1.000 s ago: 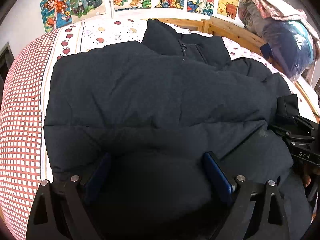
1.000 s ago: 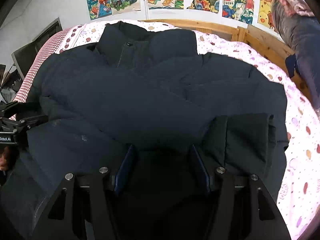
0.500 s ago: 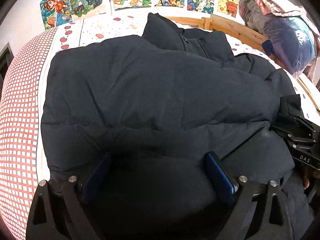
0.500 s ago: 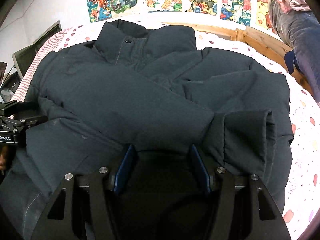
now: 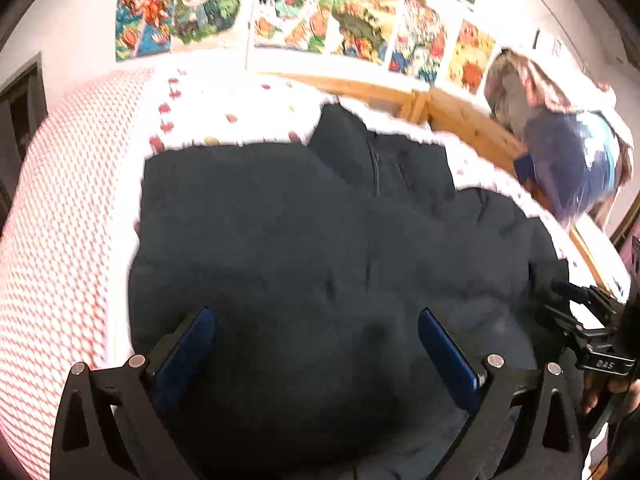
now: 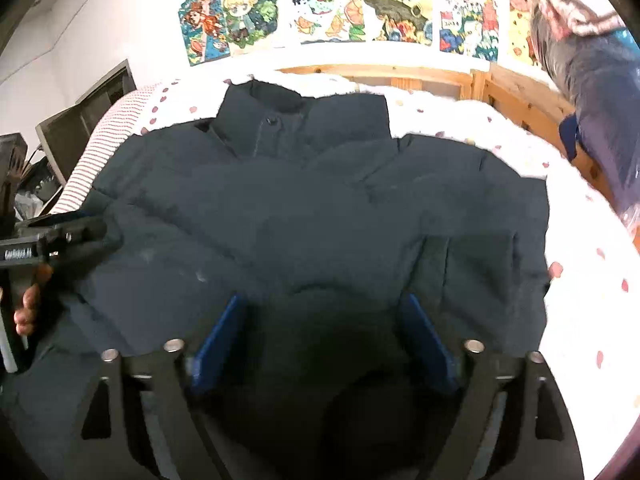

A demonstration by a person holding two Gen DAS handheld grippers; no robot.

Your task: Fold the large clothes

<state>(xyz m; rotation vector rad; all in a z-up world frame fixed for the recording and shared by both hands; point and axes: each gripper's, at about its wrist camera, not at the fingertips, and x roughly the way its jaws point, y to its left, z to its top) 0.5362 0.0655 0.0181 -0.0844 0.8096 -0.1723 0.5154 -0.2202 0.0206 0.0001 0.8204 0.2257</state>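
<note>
Left wrist view: the left gripper [image 5: 316, 344] has its fingers [image 5: 188, 352] spread wide and opening, the dark jacket [image 5: 320, 240] bulging between them, pads off the cloth. Right wrist view shows the right gripper [image 6: 324, 332] opening too, the hem between its fingers. Beyond, the jacket lies flat on the bed [image 6: 580, 280], collar [image 6: 272, 116] toward the wooden headboard [image 6: 400, 74] and wall posters [image 6: 332, 12].

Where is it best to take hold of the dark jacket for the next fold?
Probably by the near hem of the dark jacket, coming from the near edge with both tools. It lies flat, collar far, sleeve cuff folded in, so the hem is the free, thick edge to pinch and carry toward the collar.
</note>
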